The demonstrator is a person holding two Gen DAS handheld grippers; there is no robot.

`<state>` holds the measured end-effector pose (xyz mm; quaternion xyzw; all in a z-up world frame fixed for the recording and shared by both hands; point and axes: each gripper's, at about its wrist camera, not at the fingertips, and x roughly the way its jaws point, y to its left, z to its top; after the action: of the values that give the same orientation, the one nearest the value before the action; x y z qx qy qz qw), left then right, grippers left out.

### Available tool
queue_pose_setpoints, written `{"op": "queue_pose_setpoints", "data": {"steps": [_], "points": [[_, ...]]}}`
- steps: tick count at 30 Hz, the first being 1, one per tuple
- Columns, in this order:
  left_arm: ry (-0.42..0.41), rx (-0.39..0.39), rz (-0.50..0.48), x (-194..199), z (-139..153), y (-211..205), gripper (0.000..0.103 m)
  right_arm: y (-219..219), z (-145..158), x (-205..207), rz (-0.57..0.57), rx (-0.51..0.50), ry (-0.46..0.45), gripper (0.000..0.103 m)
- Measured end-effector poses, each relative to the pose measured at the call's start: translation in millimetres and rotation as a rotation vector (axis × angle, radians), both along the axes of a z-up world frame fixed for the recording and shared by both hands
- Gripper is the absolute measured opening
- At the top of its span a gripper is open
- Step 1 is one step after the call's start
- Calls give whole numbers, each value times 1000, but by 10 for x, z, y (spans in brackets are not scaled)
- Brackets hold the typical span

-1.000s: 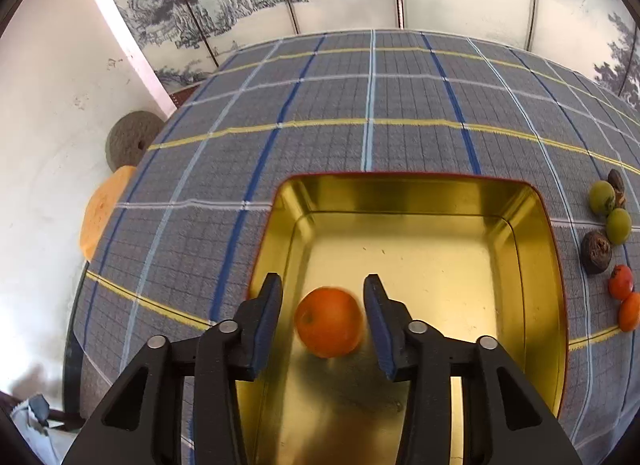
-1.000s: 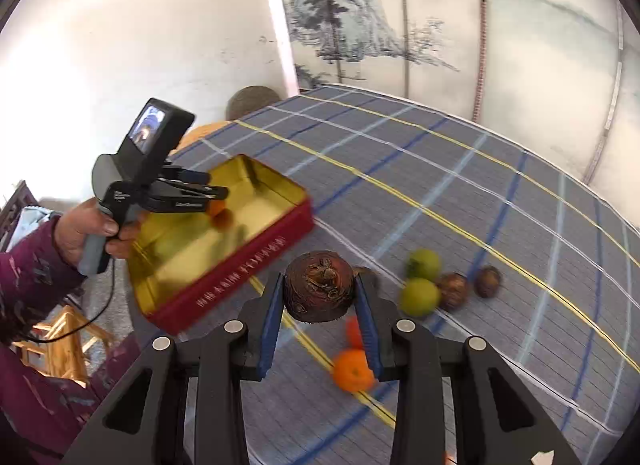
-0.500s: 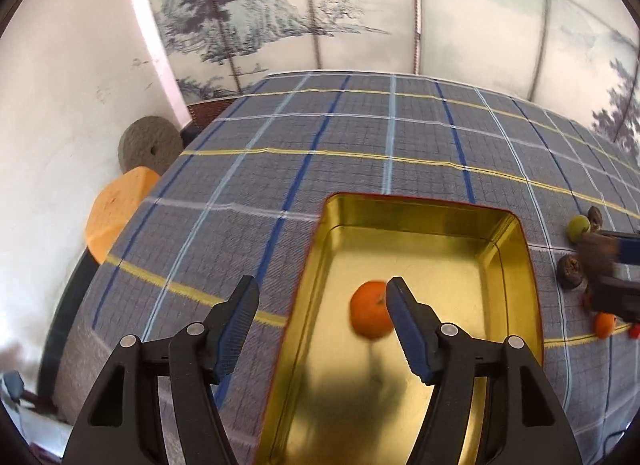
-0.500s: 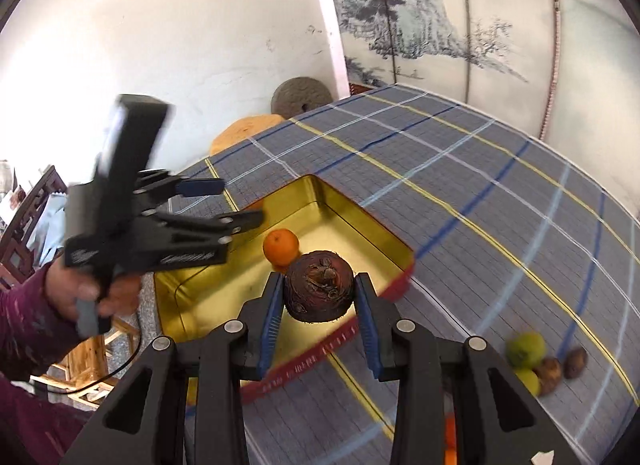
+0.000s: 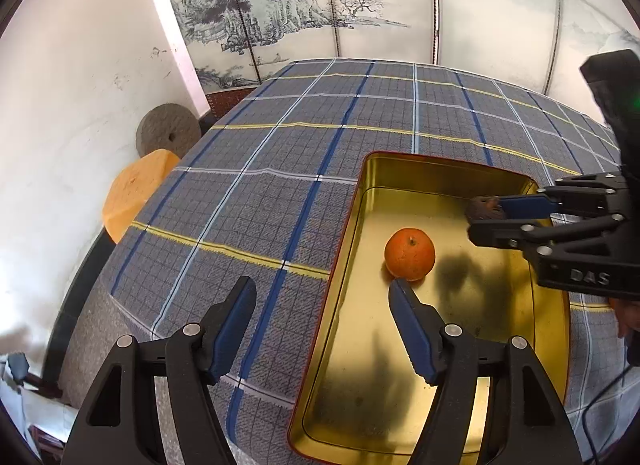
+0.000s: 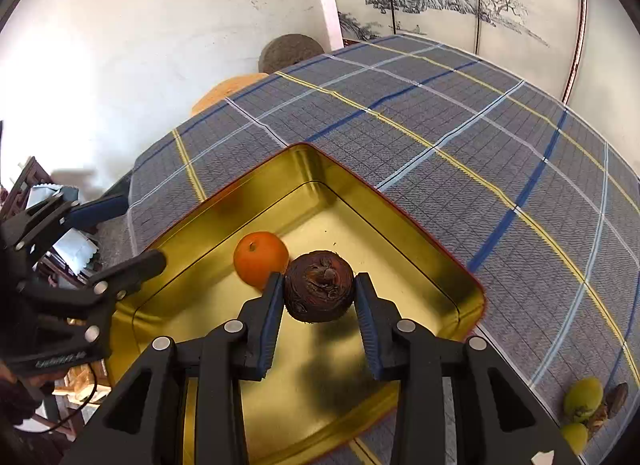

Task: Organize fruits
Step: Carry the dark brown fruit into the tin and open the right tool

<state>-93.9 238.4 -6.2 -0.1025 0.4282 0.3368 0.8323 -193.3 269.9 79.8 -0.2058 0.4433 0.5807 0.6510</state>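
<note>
With my left hand-held gripper [image 5: 322,297] spread empty at the gold tin's [image 5: 448,169] near-left rim, the orange [image 5: 409,253] lies inside. My right hand-held gripper [image 6: 316,291] pinches the brown fruit [image 6: 319,291] over the tin floor; I should lower before releasing, clear of the orange.

Dark brown fruit [image 6: 319,285] in right gripper [image 6: 316,319] above gold tin [image 6: 404,225]
</note>
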Motion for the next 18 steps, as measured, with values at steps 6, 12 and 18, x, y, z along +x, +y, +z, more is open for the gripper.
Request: {"op": "queue_pose_setpoints", "data": {"steps": [6,12,18], "points": [[2,-5,3,-24,-5,-27,71,102,10,75,-66,32,-1,42],[12,9,-11,-44,25,-114,72,-216,457,78,-129,210,-9,54],[4,17,-70,-2,112,-298,72,-991,802,-10,-163,322,-41,70]]}}
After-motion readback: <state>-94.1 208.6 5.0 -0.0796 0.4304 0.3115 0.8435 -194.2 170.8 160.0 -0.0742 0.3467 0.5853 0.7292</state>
